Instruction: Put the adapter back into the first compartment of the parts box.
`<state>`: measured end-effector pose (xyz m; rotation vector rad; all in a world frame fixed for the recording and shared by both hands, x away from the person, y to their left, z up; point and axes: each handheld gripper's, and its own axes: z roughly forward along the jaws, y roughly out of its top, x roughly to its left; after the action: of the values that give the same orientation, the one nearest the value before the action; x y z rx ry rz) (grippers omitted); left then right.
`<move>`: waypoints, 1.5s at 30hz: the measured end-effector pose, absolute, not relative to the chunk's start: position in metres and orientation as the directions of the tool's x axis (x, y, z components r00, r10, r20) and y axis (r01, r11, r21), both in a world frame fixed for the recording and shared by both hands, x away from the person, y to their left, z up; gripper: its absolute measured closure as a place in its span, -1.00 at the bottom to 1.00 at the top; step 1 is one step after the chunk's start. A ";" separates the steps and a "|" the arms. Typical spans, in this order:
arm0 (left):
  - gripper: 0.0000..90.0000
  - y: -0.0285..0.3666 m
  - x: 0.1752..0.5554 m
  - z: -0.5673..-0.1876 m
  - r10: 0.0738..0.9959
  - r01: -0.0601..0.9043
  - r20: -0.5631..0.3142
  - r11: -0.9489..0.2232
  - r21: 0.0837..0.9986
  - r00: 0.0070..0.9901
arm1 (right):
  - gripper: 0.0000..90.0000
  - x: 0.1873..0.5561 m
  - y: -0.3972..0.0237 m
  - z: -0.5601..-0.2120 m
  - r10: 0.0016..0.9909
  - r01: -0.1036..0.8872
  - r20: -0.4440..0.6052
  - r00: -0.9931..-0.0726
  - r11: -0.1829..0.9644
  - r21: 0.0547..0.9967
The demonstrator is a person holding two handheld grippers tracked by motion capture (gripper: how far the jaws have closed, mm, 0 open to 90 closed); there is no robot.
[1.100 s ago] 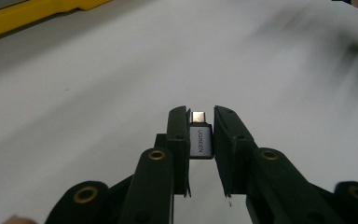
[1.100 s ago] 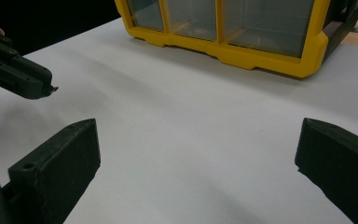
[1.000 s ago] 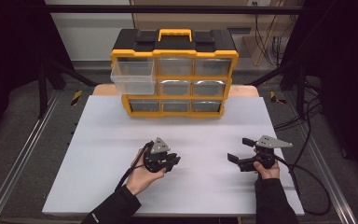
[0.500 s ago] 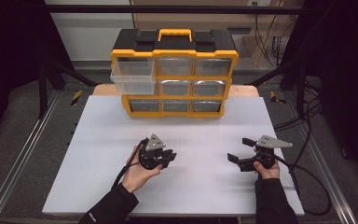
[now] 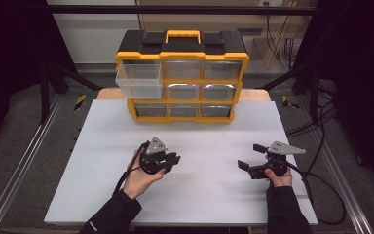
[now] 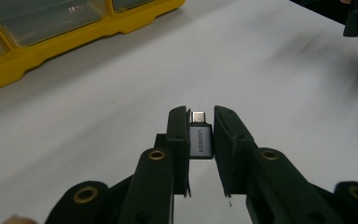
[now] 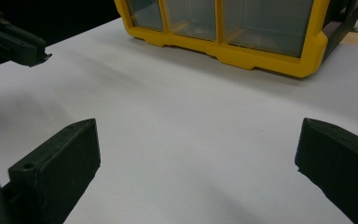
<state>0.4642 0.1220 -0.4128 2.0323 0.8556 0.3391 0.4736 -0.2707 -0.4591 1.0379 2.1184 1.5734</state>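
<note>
A small grey USB adapter (image 6: pixel 200 140) with a metal plug tip stands between the jaws of my left gripper (image 6: pixel 200 122), which is shut on it just above the white table. In the high view, the left gripper (image 5: pixel 174 159) is at centre-left of the table, pointing right. My right gripper (image 5: pixel 250 157) hovers at the right side, pointing left, jaws wide open with nothing between them (image 7: pixel 198 140). A yellow and black drawer organizer (image 5: pixel 182 78) stands at the back, its top-left clear drawer (image 5: pixel 140 80) pulled out.
The white table (image 5: pixel 199 195) has bare surface between the two grippers and in front of the organizer (image 7: pixel 242 42). A cable (image 5: pixel 321 190) trails off the right gripper toward the table's right edge. Metal rails run along both sides.
The left gripper has shifted slightly up and to the left with the adapter still in its jaws. The right gripper has stayed put.
</note>
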 end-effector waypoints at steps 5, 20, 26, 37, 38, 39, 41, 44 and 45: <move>0.69 0.126 0.465 -0.411 0.690 0.443 -0.076 -0.372 0.815 0.720 | -0.99 0.474 -0.271 -0.459 0.701 0.367 0.172 -0.692 0.136 0.920; 0.69 0.135 0.467 -0.404 0.701 0.439 -0.075 -0.356 0.825 0.709 | -0.99 0.474 -0.271 -0.459 0.702 0.367 0.171 -0.692 0.137 0.920; 0.69 0.138 0.467 -0.402 0.704 0.437 -0.071 -0.355 0.826 0.706 | -0.99 0.473 -0.271 -0.459 0.701 0.366 0.172 -0.692 0.135 0.921; 0.69 0.143 0.468 -0.398 0.709 0.437 -0.075 -0.344 0.831 0.701 | -0.99 0.473 -0.271 -0.459 0.700 0.365 0.173 -0.693 0.133 0.922; 0.69 0.144 0.468 -0.397 0.710 0.438 -0.075 -0.343 0.831 0.700 | -0.99 0.473 -0.271 -0.459 0.700 0.365 0.173 -0.693 0.133 0.922; 0.69 0.144 0.468 -0.397 0.712 0.438 -0.077 -0.340 0.832 0.698 | -0.99 0.473 -0.271 -0.459 0.700 0.364 0.172 -0.693 0.134 0.922; 0.69 0.146 0.468 -0.396 0.713 0.436 -0.072 -0.342 0.833 0.698 | -0.99 0.473 -0.271 -0.459 0.700 0.365 0.173 -0.693 0.134 0.921; 0.69 0.148 0.468 -0.394 0.716 0.434 -0.073 -0.336 0.836 0.694 | -0.99 0.473 -0.271 -0.459 0.700 0.366 0.173 -0.693 0.134 0.921; 0.69 0.149 0.468 -0.393 0.716 0.434 -0.072 -0.336 0.836 0.695 | -0.99 0.473 -0.271 -0.459 0.700 0.366 0.173 -0.693 0.134 0.921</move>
<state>0.4679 0.1488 -0.3933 1.9825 0.8850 0.3864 0.4735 -0.2709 -0.4588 1.0367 2.1168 1.5787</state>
